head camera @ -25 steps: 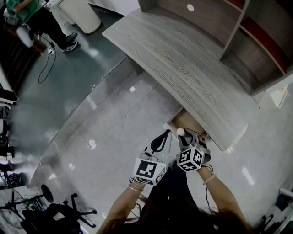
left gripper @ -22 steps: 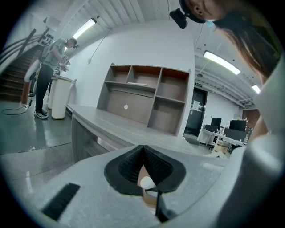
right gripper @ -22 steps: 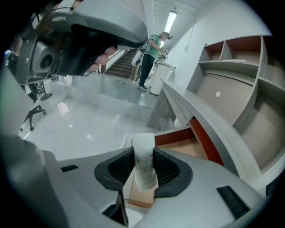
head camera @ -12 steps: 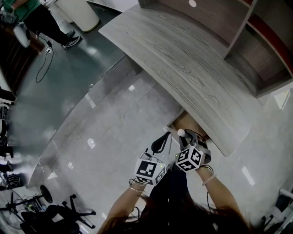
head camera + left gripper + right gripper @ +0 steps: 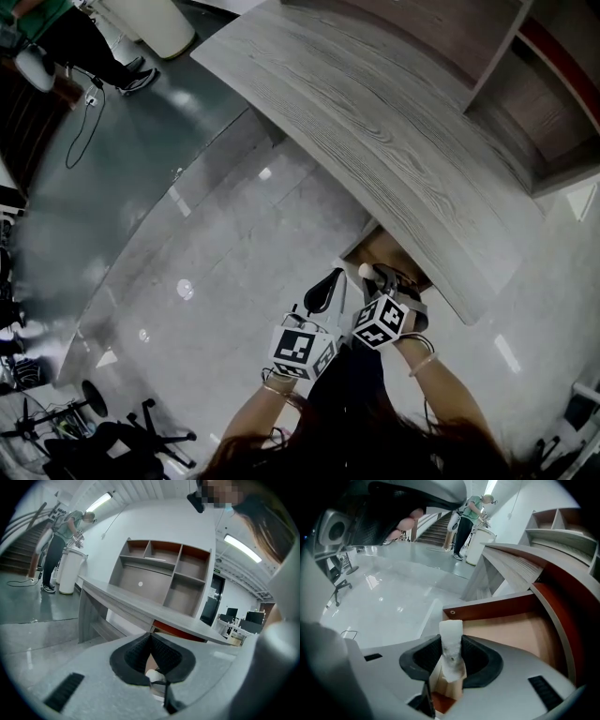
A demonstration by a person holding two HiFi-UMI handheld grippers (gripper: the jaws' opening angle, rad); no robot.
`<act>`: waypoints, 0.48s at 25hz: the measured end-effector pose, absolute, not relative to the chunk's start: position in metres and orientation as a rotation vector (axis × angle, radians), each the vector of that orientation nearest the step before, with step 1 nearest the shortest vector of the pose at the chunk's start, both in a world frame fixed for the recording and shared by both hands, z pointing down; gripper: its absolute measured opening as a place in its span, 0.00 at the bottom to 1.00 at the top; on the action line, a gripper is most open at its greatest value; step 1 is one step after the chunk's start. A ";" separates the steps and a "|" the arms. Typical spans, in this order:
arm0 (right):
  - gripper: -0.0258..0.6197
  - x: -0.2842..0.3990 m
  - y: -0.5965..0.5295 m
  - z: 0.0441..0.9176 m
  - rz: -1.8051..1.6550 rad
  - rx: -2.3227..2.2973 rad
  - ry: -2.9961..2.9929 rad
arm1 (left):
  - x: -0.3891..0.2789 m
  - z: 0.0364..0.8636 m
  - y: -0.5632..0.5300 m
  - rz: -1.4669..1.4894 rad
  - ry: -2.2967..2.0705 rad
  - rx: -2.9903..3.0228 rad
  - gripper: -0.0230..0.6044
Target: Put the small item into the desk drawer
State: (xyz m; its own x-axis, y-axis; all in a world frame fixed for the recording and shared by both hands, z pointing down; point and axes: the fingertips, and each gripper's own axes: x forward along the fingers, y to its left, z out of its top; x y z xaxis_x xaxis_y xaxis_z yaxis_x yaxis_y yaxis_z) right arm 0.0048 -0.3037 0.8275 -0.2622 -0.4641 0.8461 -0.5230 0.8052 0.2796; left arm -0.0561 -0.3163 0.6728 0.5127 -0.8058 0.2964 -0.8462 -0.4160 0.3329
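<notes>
While my right tongs (image 5: 452, 660) clamp a small white item (image 5: 451, 637) upright between their 2 pads, they hang tilted down over the open drawer (image 5: 513, 630), which sticks out from under the grey desk (image 5: 394, 141). My left tongs (image 5: 150, 641) are pressed together with nothing in them, just beside the right pair at the drawer's front.

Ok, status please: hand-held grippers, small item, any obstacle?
Left hand-held gripper shut, empty. Right hand-held gripper shut on small white item. Drawer open, nothing blocking seen.
</notes>
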 end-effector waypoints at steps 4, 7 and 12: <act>0.23 0.001 -0.305 0.837 0.083 0.724 -1.870 | -0.060 0.678 -0.315 0.126 -1.361 2.303 0.06; 0.23 0.001 -0.305 0.844 0.081 0.716 -1.846 | -0.060 0.682 -0.313 0.131 -1.354 2.302 0.06; 0.23 0.001 -0.308 0.853 0.096 0.724 -1.815 | -0.063 0.689 -0.312 0.137 -1.354 2.287 0.06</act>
